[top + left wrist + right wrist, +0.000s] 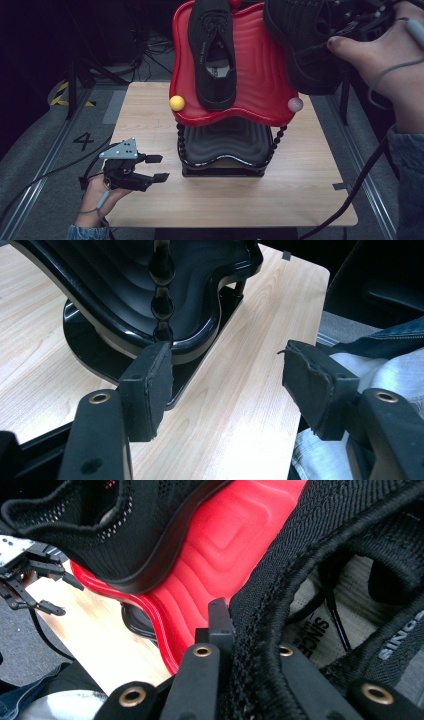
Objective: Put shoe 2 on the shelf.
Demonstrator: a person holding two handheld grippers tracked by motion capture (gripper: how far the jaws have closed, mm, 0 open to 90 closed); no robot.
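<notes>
Shoe rack on a pale wooden bench (150, 200), seen from the high view: a red upper tray (260, 75) stands over a black lower tray (225, 142). One black shoe (214, 55) lies on the red tray, its long axis running away from the person, toe nearest them. A second black shoe (305, 45) hangs at the tray's right edge, carried by the right hand-held gripper (350, 25), which is largely hidden behind the hand, so the grip itself is hard to read here. The left hand-held gripper (157, 167) rests low at the bench's near left corner, jaws parted and empty, well apart from both shoes.

In the left gripper view, the two black pads (150, 390) stand wide apart with only bench wood between them; the black tray sits just ahead to the left.

In the right gripper view, the jaws are clenched on the knitted collar of the second shoe (270, 630), insole showing to the right. The red tray (225, 550) lies directly beyond and left of the held shoe, with the first shoe (115, 530) already occupying its far side. Judging from this, the free space beside that shoe is the likely spot for setting down, and the right hand is far nearer.
</notes>
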